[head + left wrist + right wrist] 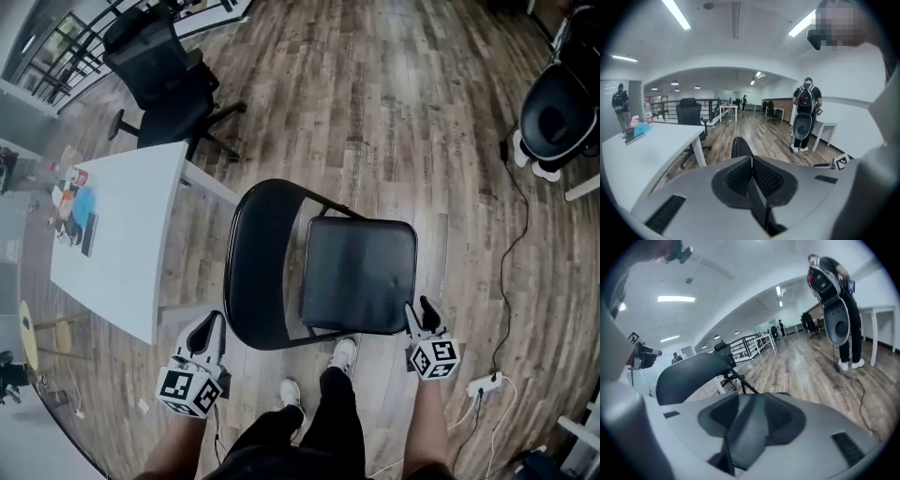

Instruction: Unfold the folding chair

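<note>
- One black metal folding chair (358, 274) stands unfolded on the brown wood-plank floor (394, 112). Its padded seat lies flat and its curved back is on the side toward the bench.
- There are two grippers, one on each side of the chair's near edge.
- The left gripper (206, 328) is apart from the chair. Its jaws are closed to a thin slit with nothing between them.
- The right gripper (420, 314) is just beside the seat's near corner. Its jaws stand moderately apart and hold nothing.
- One white rectangular bench (131, 253) stands left of the chair, with small items at its far end.
- One black office swivel chair (169, 80) stands beyond the bench.
- Two white shoes (345, 352) stand just below the seat.
- One white power strip (483, 384) lies at the lower right.
</note>
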